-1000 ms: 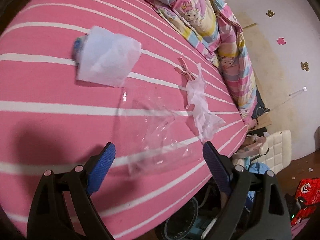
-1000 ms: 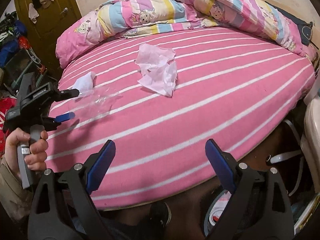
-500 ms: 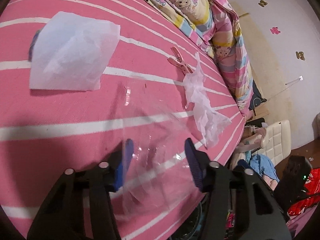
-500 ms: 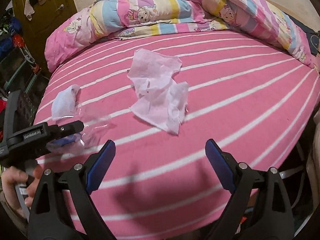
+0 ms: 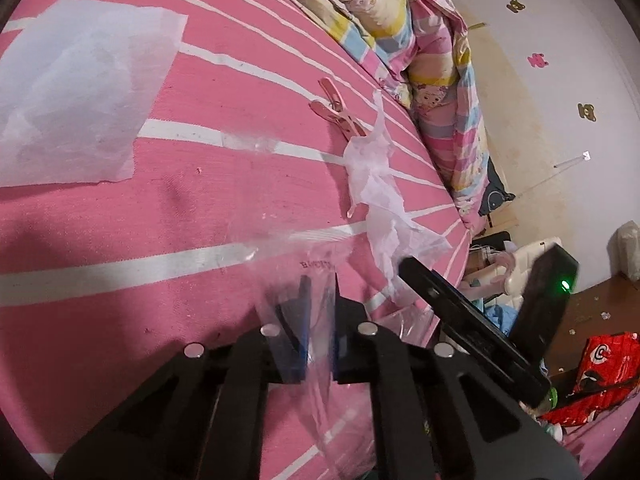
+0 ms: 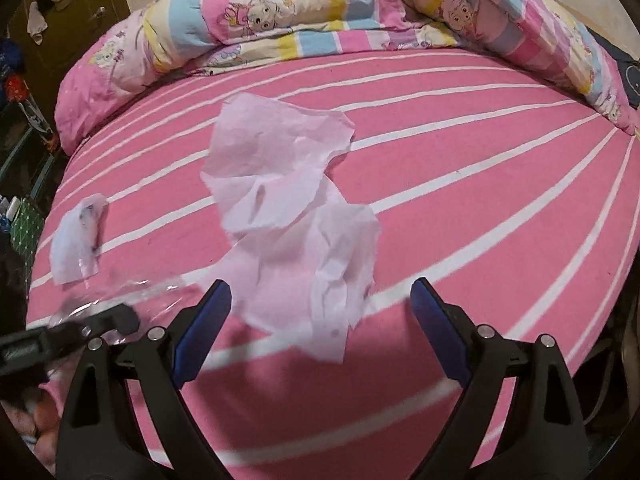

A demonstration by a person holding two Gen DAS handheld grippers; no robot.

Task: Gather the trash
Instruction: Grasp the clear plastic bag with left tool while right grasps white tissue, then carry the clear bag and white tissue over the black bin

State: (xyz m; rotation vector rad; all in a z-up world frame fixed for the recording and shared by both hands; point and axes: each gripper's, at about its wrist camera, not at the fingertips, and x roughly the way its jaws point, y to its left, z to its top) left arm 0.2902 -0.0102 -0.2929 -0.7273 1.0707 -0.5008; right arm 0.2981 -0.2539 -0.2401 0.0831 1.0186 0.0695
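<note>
A clear plastic bag (image 5: 296, 248) lies on the pink striped bed (image 5: 120, 220). My left gripper (image 5: 318, 292) is closing its jaws on the bag's near edge, and the film is pinched between the blue pads. The right wrist view shows that gripper (image 6: 116, 318) at lower left with the bag (image 6: 152, 290). A crumpled pink-white tissue (image 6: 288, 208) lies mid-bed. My right gripper (image 6: 320, 285) hovers open over the tissue's near end, fingers either side, nothing gripped. A flat white tissue (image 5: 80, 92) lies to the left.
A pink clothes peg (image 5: 336, 110) lies beside the crumpled tissue (image 5: 376, 184). A rolled cartoon quilt (image 6: 280, 12) lines the far side of the bed. Beyond the bed edge are a white chair (image 5: 532, 252) and red packaging (image 5: 600, 364) on the floor.
My left gripper moved forward over the clear bag and its jaws went from wide apart to pinched on the film. My right gripper moved forward and down towards the crumpled tissue.
</note>
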